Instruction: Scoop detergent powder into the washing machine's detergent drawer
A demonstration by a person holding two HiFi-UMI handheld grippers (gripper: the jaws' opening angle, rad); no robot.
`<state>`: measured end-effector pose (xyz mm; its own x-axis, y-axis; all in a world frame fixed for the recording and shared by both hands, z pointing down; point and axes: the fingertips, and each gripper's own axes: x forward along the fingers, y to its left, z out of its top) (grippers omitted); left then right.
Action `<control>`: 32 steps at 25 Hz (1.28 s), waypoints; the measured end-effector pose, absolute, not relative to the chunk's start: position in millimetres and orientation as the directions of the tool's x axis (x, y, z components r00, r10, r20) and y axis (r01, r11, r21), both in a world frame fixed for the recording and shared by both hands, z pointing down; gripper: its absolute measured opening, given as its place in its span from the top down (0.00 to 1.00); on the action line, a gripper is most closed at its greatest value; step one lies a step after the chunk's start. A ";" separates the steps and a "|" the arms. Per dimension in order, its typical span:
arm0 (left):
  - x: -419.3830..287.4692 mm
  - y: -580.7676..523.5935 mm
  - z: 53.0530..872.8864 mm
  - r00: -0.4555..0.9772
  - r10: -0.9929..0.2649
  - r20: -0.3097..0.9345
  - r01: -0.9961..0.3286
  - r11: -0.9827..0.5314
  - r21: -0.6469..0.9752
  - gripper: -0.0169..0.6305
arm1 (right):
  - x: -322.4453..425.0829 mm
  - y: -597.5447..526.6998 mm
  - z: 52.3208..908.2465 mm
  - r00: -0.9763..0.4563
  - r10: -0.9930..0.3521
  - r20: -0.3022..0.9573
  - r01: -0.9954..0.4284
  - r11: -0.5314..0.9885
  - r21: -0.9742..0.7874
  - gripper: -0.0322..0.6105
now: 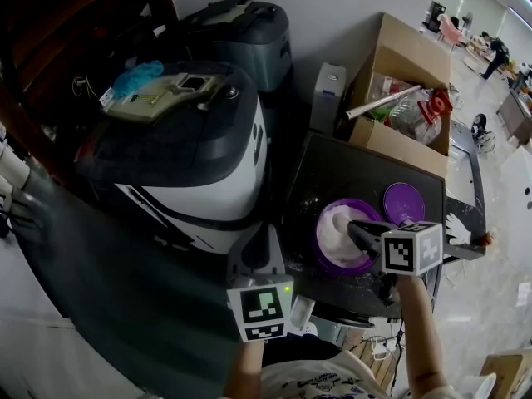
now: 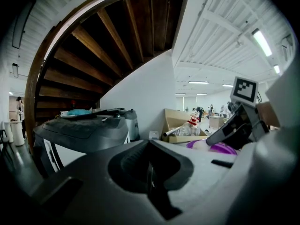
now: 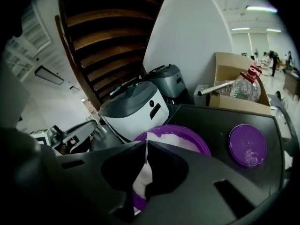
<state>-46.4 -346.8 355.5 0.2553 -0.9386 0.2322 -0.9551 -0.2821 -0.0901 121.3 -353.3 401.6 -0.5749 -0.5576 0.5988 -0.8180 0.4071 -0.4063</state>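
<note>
A purple tub [image 1: 326, 260] of white detergent powder [image 1: 337, 227] stands on a black table [image 1: 349, 169], with its purple lid [image 1: 404, 202] lying beside it. My right gripper [image 1: 355, 228] hangs over the tub with its jaws together. In the right gripper view [image 3: 146, 142] a thin white strip shows between them, which looks like a scoop's handle, above the powder [image 3: 171, 142]. To the left of the table stands the washing machine [image 1: 195, 160]; I cannot make out its drawer. My left gripper [image 1: 268, 234] is shut and empty between the machine and the tub.
A second grey machine [image 1: 241, 36] sits behind the washer. A blue cloth [image 1: 137, 77] lies on the washer's top. An open cardboard box [image 1: 399, 81] with a plastic bottle [image 1: 416, 110] stands behind the table. A dark stair underside hangs over the left.
</note>
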 end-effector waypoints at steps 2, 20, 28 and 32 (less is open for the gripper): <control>-44.4 -345.8 353.3 0.256 -0.940 0.227 -0.955 -0.282 -0.092 0.97 | 122.9 -351.3 399.5 -0.587 -0.575 0.570 -0.808 0.369 -0.460 0.92; -40.3 -330.1 338.3 0.209 -0.957 0.203 -0.966 -0.234 -0.109 0.97 | 145.6 -326.7 373.2 -0.608 -0.780 0.150 -0.432 0.165 -0.887 0.92; -38.4 -312.4 336.9 0.175 -0.965 0.198 -0.972 -0.201 -0.122 0.97 | 139.0 -307.5 369.1 -0.663 -0.749 -0.004 -0.201 0.183 -0.962 0.92; -40.0 -298.4 337.2 0.139 -0.971 0.195 -0.978 -0.166 -0.128 0.97 | 132.5 -296.6 361.7 -0.694 -0.718 -0.043 -0.171 0.222 -0.960 0.92</control>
